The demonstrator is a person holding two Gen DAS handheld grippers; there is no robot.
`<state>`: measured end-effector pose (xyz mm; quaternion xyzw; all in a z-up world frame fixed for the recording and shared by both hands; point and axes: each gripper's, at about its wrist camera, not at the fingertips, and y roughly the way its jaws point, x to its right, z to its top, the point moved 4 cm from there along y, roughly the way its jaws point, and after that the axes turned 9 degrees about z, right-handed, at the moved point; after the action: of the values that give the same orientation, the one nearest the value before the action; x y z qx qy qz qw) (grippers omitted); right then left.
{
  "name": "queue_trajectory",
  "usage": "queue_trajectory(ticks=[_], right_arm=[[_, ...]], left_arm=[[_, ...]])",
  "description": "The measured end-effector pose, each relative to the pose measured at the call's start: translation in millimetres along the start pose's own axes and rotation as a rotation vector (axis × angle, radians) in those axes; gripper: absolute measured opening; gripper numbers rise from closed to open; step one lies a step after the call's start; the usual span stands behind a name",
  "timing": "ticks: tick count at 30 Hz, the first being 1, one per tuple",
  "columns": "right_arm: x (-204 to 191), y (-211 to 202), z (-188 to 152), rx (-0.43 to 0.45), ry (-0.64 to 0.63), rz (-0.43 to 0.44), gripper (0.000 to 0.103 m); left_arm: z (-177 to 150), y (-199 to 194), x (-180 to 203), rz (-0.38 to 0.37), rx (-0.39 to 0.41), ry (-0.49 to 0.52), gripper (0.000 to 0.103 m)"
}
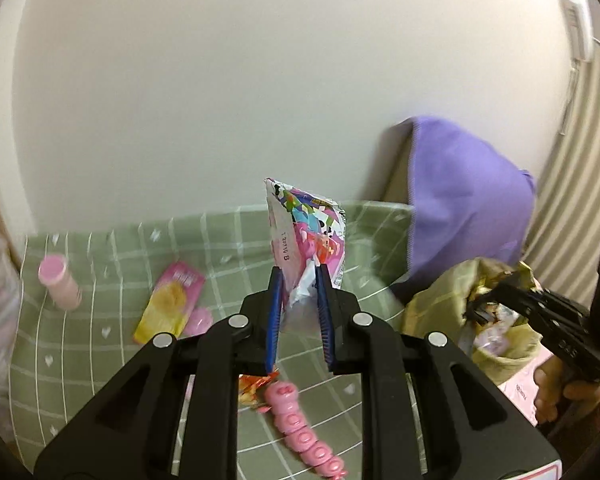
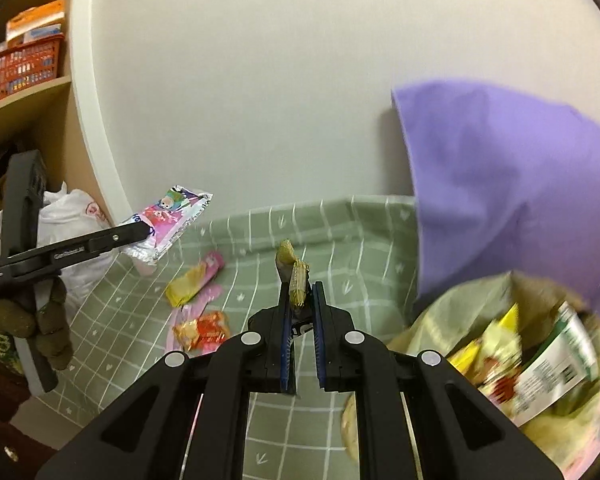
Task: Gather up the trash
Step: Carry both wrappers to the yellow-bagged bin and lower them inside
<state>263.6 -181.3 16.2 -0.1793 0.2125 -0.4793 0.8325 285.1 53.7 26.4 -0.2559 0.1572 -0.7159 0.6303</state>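
Left hand-held gripper (image 1: pixel 299 276) was clamped on a colourful snack wrapper (image 1: pixel 306 232), jaws nearly closed with the foil pinched between the blue pads; wrapper stood upright above the green checked cloth (image 1: pixel 112 344). Right hand-held gripper (image 2: pixel 301 292) was nearly closed on the yellowish rim of the trash bag (image 2: pixel 460 320), a fold of it sticking up at 12 o'clock from the pads.

Left view only: one pink capped bottle (image 1: pixel 58 280) at 9 o'clock, one pink beaded strip (image 1: pixel 304 432) at 6 o'clock under the jaws, and a bare hand (image 1: pixel 556 392) at 4 o'clock gripping the right tool.

Right view only: open bag mouth at 4 o'clock with several wrappers inside (blurred, count unclear), a shelf (image 2: pixel 24 92) with one orange basket (image 2: pixel 20 68) at 10 o'clock, one white plastic bag (image 2: pixel 76 224) at 9 o'clock, and a gloved hand (image 2: pixel 40 320) holding the left tool.

Both views: one pink-and-yellow packet (image 1: pixel 168 304) lying flat on the cloth, one orange-red wrapper (image 2: pixel 204 332) beside it, one purple cloth (image 1: pixel 468 208) at 2 o'clock.
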Motion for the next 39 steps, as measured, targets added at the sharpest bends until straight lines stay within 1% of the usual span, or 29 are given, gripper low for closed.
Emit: queue_trajectory(ticks=[4,7,8,10,14,17,22,26,28,34,39], right_arm=[[7.8,-24.7,16.6,0.058,-0.022,-0.052,0.011],[17.6,-49.0,24.9,0.098,-0.031,-0.109,0.011],[22.3,-57.9,26.9,0.111,-0.032,-0.132,0.011],[31.9,-76.0,29.6,0.131,-0.029,-0.178,0.011],[50.9,-99.5,28.6,0.153,-0.006,-0.237,0.011],[63.7,-114.9,25.2,0.162,0.006,-0.279,0.011],[80.8,-134.5,16.7,0.168,0.024,-0.324,0.011],[92.4,-143.7,11.5,0.167,0.039,-0.343,0.011],[94.9,-146.6,8.4,0.168,0.045,-0.345,0.011],[110.9,-142.0,1.9,0.148,0.06,-0.329,0.011],[126.9,-126.0,-5.8,0.114,0.088,-0.29,0.011]], left_arm=[[15.3,-9.5,29.1,-0.099,0.033,0.033,0.016],[22.0,-10.8,60.3,-0.161,0.047,0.086,0.016],[23.3,-10.5,72.9,-0.192,0.046,0.103,0.016],[23.8,-9.3,92.8,-0.235,0.044,0.133,0.016],[20.3,-7.4,137.7,-0.315,0.037,0.212,0.016],[15.2,-4.3,164.6,-0.355,0.029,0.258,0.016],[7.1,2.2,196.2,-0.402,0.013,0.313,0.016],[-0.7,11.3,217.4,-0.418,-0.006,0.341,0.016],[-6.1,13.3,221.5,-0.419,-0.013,0.354,0.016],[-20.1,30.8,238.8,-0.424,-0.061,0.37,0.016],[-30.8,52.2,244.9,-0.431,-0.13,0.359,0.016]])
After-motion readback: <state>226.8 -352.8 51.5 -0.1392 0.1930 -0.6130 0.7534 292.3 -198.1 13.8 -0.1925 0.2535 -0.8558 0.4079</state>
